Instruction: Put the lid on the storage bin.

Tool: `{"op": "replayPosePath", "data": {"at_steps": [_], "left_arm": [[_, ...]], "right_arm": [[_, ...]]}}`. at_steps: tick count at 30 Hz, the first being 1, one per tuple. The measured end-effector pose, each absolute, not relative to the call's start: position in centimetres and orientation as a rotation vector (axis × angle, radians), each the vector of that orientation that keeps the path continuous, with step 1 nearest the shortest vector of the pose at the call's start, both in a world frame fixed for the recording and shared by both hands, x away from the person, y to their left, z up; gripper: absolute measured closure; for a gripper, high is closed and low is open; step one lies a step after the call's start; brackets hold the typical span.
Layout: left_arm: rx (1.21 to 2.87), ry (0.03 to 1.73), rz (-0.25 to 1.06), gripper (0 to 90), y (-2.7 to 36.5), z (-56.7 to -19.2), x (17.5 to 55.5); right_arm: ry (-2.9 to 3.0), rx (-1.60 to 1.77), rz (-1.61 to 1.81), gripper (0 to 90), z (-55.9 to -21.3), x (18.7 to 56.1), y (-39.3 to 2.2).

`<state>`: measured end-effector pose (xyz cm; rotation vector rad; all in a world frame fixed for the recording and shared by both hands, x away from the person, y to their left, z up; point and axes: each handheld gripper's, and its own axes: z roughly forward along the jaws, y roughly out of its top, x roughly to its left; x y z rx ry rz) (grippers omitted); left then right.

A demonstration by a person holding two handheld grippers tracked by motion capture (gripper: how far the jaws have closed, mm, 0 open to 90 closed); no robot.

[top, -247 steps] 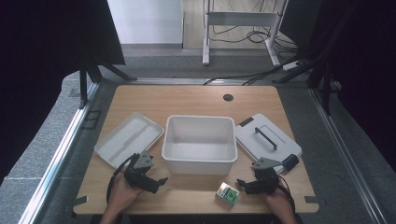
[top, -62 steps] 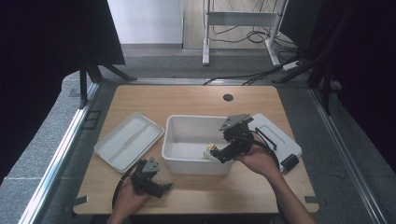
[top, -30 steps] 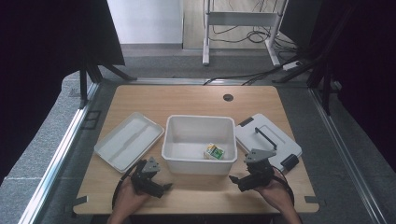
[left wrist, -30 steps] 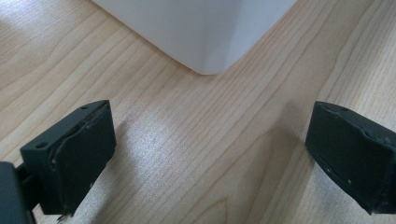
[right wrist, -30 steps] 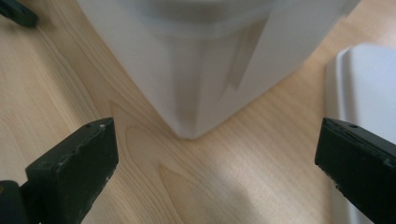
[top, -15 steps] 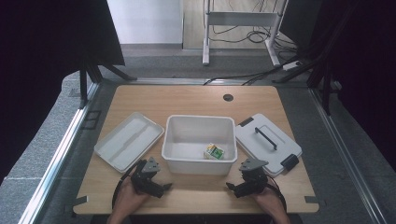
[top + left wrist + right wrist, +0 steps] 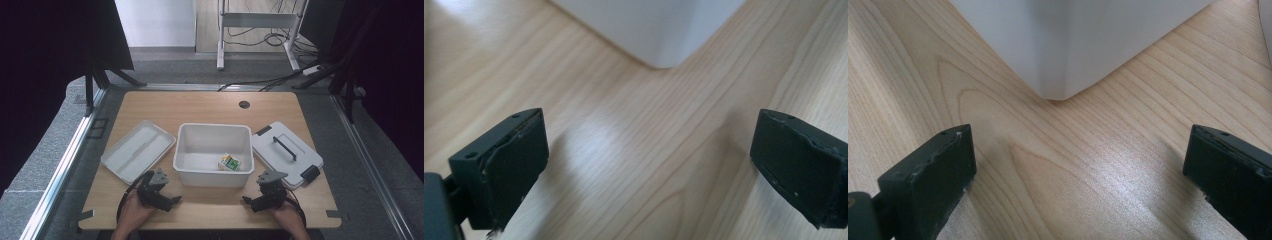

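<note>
Now both grippers are held spread wide, empty: left gripper point(image 7: 172, 201) and right gripper point(image 7: 247, 201) near the bin's point(image 7: 212, 174) front corners. Small box point(image 7: 229, 162) is seen inside the bin.

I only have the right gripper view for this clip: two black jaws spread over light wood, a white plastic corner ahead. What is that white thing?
Observer: It is the near right corner of an open white plastic bin in the middle of the wooden table.
Operator: Anything inside it?
Observer: Yes, a small green and white carton lies on the floor of the bin, toward its right side.
Operator: And the other hand?
Observer: The left gripper sits by the bin's near left corner, jaws apart, holding nothing.
</note>
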<state>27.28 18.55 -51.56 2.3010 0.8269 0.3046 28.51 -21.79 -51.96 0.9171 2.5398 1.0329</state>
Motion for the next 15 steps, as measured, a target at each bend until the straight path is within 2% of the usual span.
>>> {"op": "replayPosePath", "data": {"at_steps": [8,15], "left_arm": [[2.278,0.863,0.358,2.3,21.3,-49.4,27.7],[2.268,0.903,0.376,0.0,23.7,-47.1,29.4]], "right_arm": [[2.539,0.918,1.033,0.1,-52.0,28.5,-21.8],[2.541,0.918,1.032,0.3,-51.9,28.5,-21.8]]}}
